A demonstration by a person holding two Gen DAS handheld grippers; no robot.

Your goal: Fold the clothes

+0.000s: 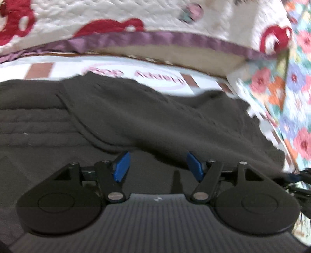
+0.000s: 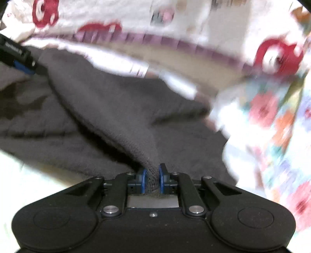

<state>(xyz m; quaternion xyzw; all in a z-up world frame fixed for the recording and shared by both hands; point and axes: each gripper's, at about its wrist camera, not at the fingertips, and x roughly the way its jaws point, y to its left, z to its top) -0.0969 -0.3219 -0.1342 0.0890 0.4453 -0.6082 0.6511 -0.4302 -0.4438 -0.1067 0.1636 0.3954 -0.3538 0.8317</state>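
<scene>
Tightly bunched in the right tool [image 2: 152,176], a ridge of nubby dark-grey knit garment [image 2: 108,109].

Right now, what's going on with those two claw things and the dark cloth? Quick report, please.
Left gripper open above the dark garment, empty. Right gripper shut on a bunched fold. Nothing in the way.

One dark garment [image 1: 136,120], two grippers [image 1: 158,165] [image 2: 152,178], one quilt [image 1: 136,13]
</scene>
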